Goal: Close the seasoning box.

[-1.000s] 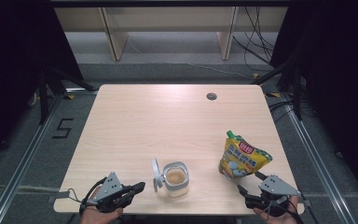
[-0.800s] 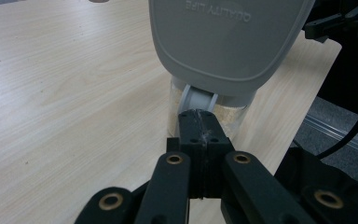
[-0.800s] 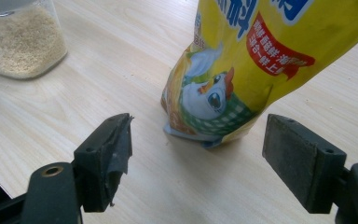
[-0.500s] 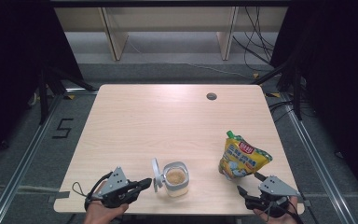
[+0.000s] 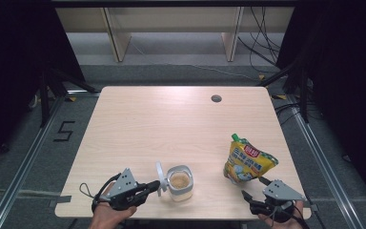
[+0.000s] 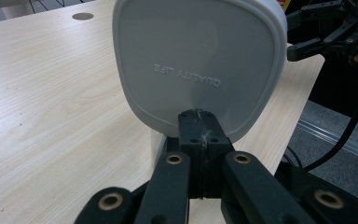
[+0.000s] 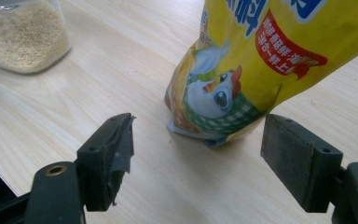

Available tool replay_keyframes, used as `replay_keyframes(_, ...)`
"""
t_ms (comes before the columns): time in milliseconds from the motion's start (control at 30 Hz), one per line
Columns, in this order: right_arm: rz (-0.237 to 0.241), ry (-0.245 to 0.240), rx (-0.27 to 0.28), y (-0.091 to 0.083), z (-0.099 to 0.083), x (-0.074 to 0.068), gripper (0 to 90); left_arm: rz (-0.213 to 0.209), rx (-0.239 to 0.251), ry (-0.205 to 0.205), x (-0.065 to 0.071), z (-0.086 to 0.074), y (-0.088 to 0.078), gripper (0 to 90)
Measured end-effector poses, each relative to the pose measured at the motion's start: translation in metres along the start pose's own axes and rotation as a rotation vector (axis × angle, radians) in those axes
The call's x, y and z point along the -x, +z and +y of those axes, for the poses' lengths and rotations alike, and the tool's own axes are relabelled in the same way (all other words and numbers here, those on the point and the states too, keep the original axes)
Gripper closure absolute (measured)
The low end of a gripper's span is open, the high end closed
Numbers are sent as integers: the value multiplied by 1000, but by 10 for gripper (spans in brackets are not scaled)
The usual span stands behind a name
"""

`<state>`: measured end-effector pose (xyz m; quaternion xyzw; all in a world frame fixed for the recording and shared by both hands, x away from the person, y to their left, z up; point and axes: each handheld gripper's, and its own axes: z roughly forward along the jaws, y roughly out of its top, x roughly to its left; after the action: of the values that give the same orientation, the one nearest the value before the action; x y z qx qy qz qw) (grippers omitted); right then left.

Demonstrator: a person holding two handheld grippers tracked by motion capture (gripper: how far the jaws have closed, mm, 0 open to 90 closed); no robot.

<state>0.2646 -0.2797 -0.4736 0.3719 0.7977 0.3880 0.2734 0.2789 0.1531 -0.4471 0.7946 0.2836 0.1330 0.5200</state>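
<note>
While the left gripper (image 5: pixel 153 185) clamps the grey plastic lid (image 6: pixel 198 65) upright beside the clear jar (image 5: pixel 179 182) near the tabletop's (image 5: pixel 171 119) front edge | right gripper (image 7: pixel 198 158) jaws apart before the yellow pouch (image 7: pixel 261 60)

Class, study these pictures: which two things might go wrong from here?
1. The left hand-held gripper pinches just the lid's rim; the lid may slip.
2. The jar of granules stands open, and the pouch leans near the open right hand-held gripper; a nudge might topple either.
</note>
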Motion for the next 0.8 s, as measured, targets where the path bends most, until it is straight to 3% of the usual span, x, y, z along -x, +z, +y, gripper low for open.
replay_keyframes(133, 10, 51, -25, -1, 0, -4, 262, 3, 7, -21, 1, 2, 1, 892)
replay_keyframes(233, 11, 42, -22, -1, 0, -3, 261, 0, 11, -18, 2, 4, 2, 892)
replay_keyframes(267, 11, 47, -24, -1, 0, -4, 261, -8, 9, 6, 1, 5, 3, 892)
replay_keyframes(367, 12, 48, -21, -1, 0, -4, 261, -5, 10, -26, 4, 5, 5, 892)
replay_keyframes(400, 12, 49, -22, -1, 0, -4, 261, -16, 9, 10, 3, 7, 6, 892)
replay_keyframes(500, 12, 44, -24, -1, 0, -4, 261, -10, 9, -20, 6, 8, 8, 892)
replay_keyframes(567, 11, 55, -28, -1, 0, -5, 261, -11, 18, -1, 6, 11, 8, 892)
replay_keyframes(600, 13, 19, -14, 0, 0, -1, 261, -22, 25, -1, 6, 12, 8, 892)
replay_keyframes(700, 14, 40, -20, 0, 0, -3, 261, -14, 29, -4, 7, 14, 8, 892)
replay_keyframes(733, 15, 27, -16, 0, 0, -2, 261, -15, 31, -14, 7, 14, 8, 892)
replay_keyframes(767, 11, 52, -27, -1, 0, -5, 261, -14, 32, -14, 7, 14, 8, 892)
replay_keyframes(800, 12, 44, -24, -1, 0, -4, 261, -12, 33, -2, 7, 14, 7, 892)
